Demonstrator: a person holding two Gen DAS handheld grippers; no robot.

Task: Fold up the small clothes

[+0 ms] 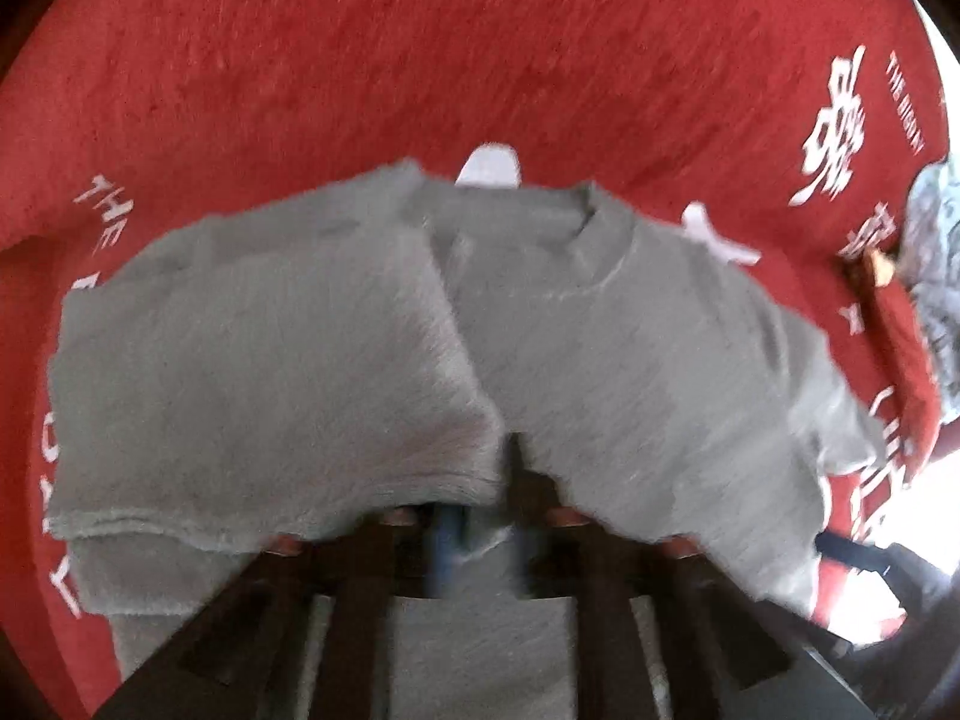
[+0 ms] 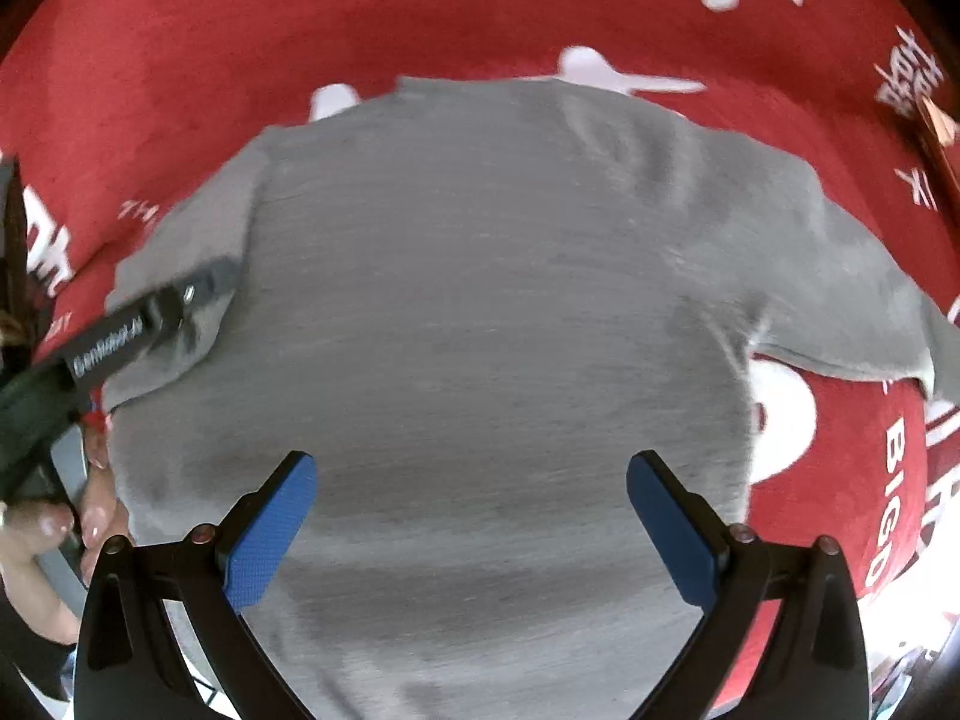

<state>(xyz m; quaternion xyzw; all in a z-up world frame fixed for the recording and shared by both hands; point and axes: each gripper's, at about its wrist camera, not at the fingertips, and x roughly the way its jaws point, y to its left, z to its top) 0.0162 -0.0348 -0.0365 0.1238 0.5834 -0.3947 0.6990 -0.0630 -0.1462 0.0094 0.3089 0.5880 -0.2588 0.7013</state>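
The left gripper (image 1: 480,516), clamped on the grey T-shirt (image 2: 480,300), should lay its fold flat and square while the right gripper (image 2: 471,516) hovers, fingers apart

both close above grey shirt (image 2: 480,312)

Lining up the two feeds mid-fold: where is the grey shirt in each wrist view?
Left wrist: grey shirt spans the middle, left side folded over, draped across the gripper.
Right wrist: grey shirt fills the centre, beneath the open right gripper.
Shared landmark: red printed cloth underneath.
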